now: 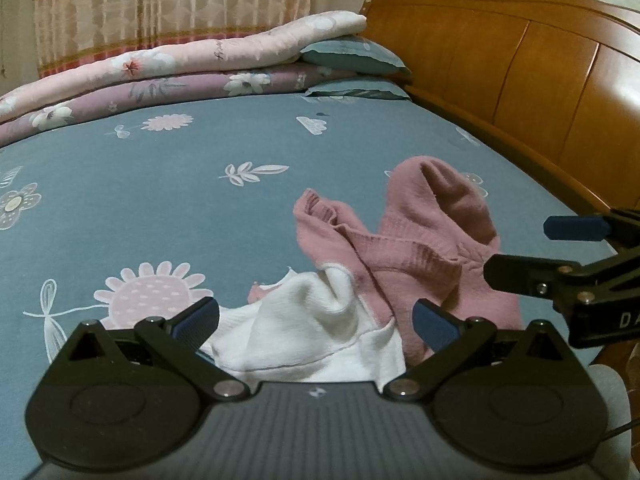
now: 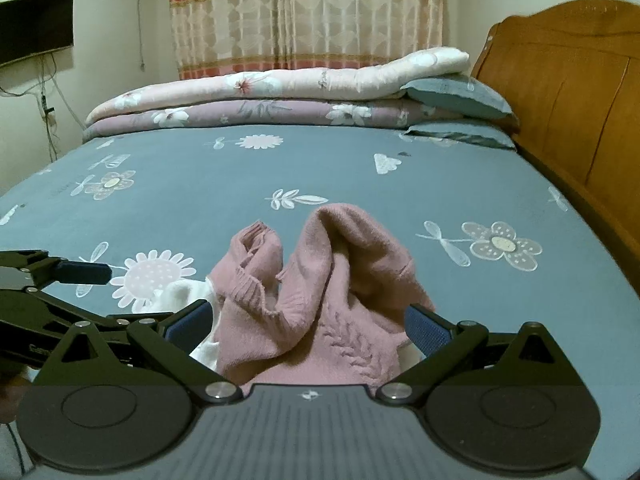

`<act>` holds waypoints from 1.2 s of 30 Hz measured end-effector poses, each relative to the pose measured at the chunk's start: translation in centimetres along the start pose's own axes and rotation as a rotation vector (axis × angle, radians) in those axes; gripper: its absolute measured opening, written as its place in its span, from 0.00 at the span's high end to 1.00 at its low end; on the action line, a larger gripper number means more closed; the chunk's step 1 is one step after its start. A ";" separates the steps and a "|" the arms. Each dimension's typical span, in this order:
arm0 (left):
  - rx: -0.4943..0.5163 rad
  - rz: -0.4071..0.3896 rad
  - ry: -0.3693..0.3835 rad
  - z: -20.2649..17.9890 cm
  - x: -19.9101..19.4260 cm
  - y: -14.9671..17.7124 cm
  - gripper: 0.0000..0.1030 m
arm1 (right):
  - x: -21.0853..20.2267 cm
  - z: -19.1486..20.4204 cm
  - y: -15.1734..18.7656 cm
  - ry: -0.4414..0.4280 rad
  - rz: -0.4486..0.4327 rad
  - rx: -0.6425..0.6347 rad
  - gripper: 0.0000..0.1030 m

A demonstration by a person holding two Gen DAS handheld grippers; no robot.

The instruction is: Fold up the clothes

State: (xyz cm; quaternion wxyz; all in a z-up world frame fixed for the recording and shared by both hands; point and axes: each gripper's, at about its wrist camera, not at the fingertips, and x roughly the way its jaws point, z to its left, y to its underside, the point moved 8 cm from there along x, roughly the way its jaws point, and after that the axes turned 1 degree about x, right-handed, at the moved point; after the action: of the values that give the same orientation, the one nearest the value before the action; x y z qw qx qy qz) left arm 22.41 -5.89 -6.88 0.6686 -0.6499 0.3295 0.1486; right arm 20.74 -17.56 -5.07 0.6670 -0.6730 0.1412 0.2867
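A crumpled pink knit sweater (image 1: 420,248) (image 2: 332,280) lies in a heap on the blue flowered bedsheet (image 1: 160,200) (image 2: 200,184), near the front edge. A white garment (image 1: 304,332) (image 2: 184,292) lies bunched against its left side, partly under it. My left gripper (image 1: 316,320) (image 2: 136,294) is open just above the white garment, holding nothing. Over the pink sweater my right gripper (image 2: 308,326) (image 1: 520,250) stands open too, its fingers spread to either side of the knit. The near part of both garments is hidden behind the gripper bodies.
Folded pink and mauve quilts (image 2: 260,96) (image 1: 180,68) are stacked along the far side of the bed, with two blue pillows (image 2: 460,96) (image 1: 356,56) beside them. A wooden headboard (image 2: 568,92) (image 1: 520,60) borders the right. A dark screen (image 2: 36,24) hangs on the left wall.
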 end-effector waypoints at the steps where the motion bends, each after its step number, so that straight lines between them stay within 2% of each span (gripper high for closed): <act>1: 0.003 0.002 0.003 -0.1 0.1 0.0 0.01 | 0.1 -0.2 0.0 0.001 0.004 0.004 0.00; 11: 0.027 0.015 0.001 -0.9 1.4 -0.8 0.06 | 0.1 -0.6 0.6 -0.005 -0.016 -0.007 0.00; 21: 0.035 0.010 -0.010 -0.7 2.1 -1.4 0.08 | 0.6 -0.4 0.6 -0.030 -0.018 -0.025 0.13; 23: 0.038 0.008 -0.012 -0.6 2.3 -1.6 0.15 | 0.7 -0.3 0.6 -0.038 -0.017 -0.028 0.15; 27: 0.035 0.006 -0.021 -0.4 2.6 -1.7 0.20 | 1.0 -0.1 0.4 -0.046 -0.020 -0.032 0.22; 29: 0.031 0.003 -0.023 -0.2 2.7 -1.7 0.28 | 1.1 -0.1 0.4 -0.053 -0.017 -0.031 0.27; 31: 0.027 0.004 -0.024 0.0 2.9 -1.7 0.29 | 1.0 0.0 0.3 -0.068 -0.019 -0.024 0.33; 36: 0.014 0.000 -0.008 0.4 3.0 -1.7 0.35 | 0.6 0.6 -0.1 -0.113 -0.031 -0.020 0.36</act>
State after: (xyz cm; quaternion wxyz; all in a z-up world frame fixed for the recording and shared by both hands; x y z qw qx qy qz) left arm 25.82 -6.36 -7.47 0.6744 -0.6446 0.3278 0.1489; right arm 21.18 -16.82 -5.34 0.6717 -0.6643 0.0899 0.3155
